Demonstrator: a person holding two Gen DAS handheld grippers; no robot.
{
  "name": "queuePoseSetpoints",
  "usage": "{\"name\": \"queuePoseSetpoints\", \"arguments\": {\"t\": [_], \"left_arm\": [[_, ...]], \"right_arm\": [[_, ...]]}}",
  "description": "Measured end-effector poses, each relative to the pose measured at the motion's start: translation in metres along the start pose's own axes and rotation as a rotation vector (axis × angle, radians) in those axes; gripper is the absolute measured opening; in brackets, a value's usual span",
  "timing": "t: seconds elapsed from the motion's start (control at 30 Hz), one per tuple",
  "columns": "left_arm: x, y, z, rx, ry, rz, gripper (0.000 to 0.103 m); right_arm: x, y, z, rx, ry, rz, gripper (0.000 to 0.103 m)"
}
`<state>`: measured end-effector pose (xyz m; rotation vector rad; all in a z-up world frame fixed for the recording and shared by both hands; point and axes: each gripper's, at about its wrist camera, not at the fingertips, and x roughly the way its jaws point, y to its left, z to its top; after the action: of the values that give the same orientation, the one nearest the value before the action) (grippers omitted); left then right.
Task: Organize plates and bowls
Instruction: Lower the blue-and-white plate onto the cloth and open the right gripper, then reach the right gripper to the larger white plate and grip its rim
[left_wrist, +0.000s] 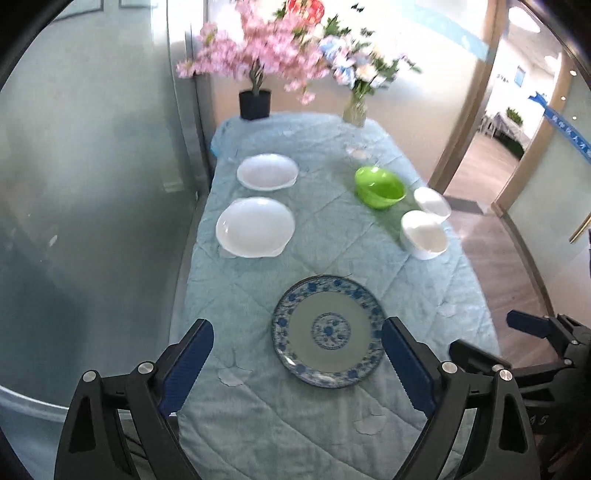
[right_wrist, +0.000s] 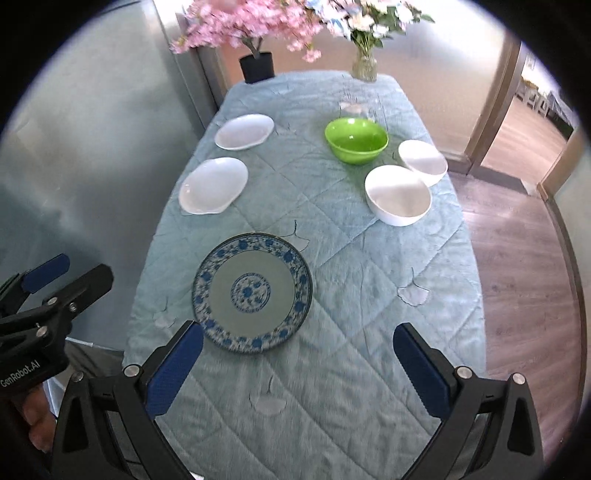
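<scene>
I have my left gripper (left_wrist: 297, 363) spread wide and empty above the near end of the table; my right gripper (right_wrist: 297, 363) is just as wide, holding nothing. Below them lies the blue-patterned plate (right_wrist: 252, 291). Two white plates (right_wrist: 213, 185) sit further back on the left, while the green bowl (right_wrist: 356, 139) and two white bowls (right_wrist: 398, 194) cluster far right. Nothing is stacked yet, I judge; next comes picking one dish and closing on its rim.

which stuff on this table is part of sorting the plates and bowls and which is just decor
For the job: blue patterned plate, two white plates, green bowl, two white bowls.

Just there: pink blossom pot, glass flower vase, quilted tablecloth.
</scene>
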<state>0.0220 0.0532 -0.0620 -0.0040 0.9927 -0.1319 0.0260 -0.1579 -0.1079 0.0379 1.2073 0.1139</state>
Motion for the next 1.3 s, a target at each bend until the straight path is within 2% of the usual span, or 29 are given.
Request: {"name": "queuePoseSetpoints", "arguments": {"t": [0.03, 0.07, 0.1, 0.13, 0.17, 0.2, 0.27, 0.3, 0.33, 0.37, 0.4, 0.43, 0.5, 0.63, 0.83, 0.93, 1.1, 1.3], "left_arm": [[-0.008, -0.003, -0.004, 0.005, -0.012, -0.008, 0.084], [-0.016, -0.009, -0.006, 0.013, -0.032, -0.02, 0.077], [-0.024, -0.015, -0.009, 0.027, -0.042, -0.031, 0.057], [-0.031, -0.019, -0.011, 0.042, -0.042, -0.034, 0.03], [-0.036, -0.026, -0.012, 0.063, -0.036, -0.031, 0.017], [-0.04, -0.031, -0.013, 0.072, -0.04, -0.024, 0.006], [-0.052, -0.037, -0.012, 0.071, -0.06, -0.002, 0.007], [-0.059, -0.04, -0.011, 0.073, -0.071, 0.0, 0.01], [-0.066, -0.043, -0.008, 0.074, -0.075, 0.001, 0.029], [-0.07, -0.043, -0.007, 0.074, -0.076, 0.004, 0.049], [-0.076, -0.044, -0.003, 0.073, -0.081, 0.002, 0.09], [-0.086, -0.044, 0.001, 0.067, -0.124, 0.0, 0.102], [-0.103, -0.042, 0.008, 0.064, -0.197, 0.005, 0.101], [-0.115, -0.029, 0.037, 0.076, -0.196, 0.007, 0.101], [-0.147, 0.016, 0.1, 0.007, -0.253, 0.031, 0.101], [-0.16, 0.032, 0.133, 0.031, -0.26, 0.049, 0.101], [-0.15, 0.06, 0.182, 0.022, -0.234, 0.042, 0.101], [-0.121, 0.092, 0.237, 0.012, -0.217, 0.044, 0.101]], "right_arm": [[-0.008, -0.001, -0.004, 0.0, -0.008, 0.007, 0.102], [-0.016, -0.003, -0.007, 0.002, -0.014, 0.009, 0.095], [-0.022, -0.005, -0.009, 0.002, -0.02, 0.014, 0.088], [-0.029, -0.007, -0.01, -0.004, -0.025, 0.022, 0.067], [-0.034, -0.01, -0.011, -0.008, -0.025, 0.019, 0.057], [-0.041, -0.013, -0.012, -0.008, -0.036, 0.012, 0.057], [-0.054, -0.018, -0.01, 0.008, -0.063, 0.022, 0.066], [-0.06, -0.02, -0.009, 0.011, -0.076, 0.029, 0.075], [-0.065, -0.022, -0.007, 0.01, -0.091, 0.029, 0.094], [-0.07, -0.023, -0.006, 0.008, -0.104, 0.028, 0.103], [-0.075, -0.024, -0.004, 0.003, -0.117, 0.028, 0.103], [-0.078, -0.025, -0.001, -0.005, -0.121, 0.031, 0.103], [-0.083, -0.027, 0.006, -0.018, -0.122, 0.045, 0.103], [-0.096, -0.03, 0.031, -0.032, -0.16, 0.048, 0.103], [-0.125, -0.029, 0.1, -0.085, -0.21, 0.095, 0.103], [-0.139, -0.027, 0.14, -0.101, -0.229, 0.121, 0.103], [-0.139, -0.014, 0.194, -0.132, -0.226, 0.121, 0.103], [-0.11, 0.002, 0.244, -0.116, -0.181, 0.138, 0.103]]}}
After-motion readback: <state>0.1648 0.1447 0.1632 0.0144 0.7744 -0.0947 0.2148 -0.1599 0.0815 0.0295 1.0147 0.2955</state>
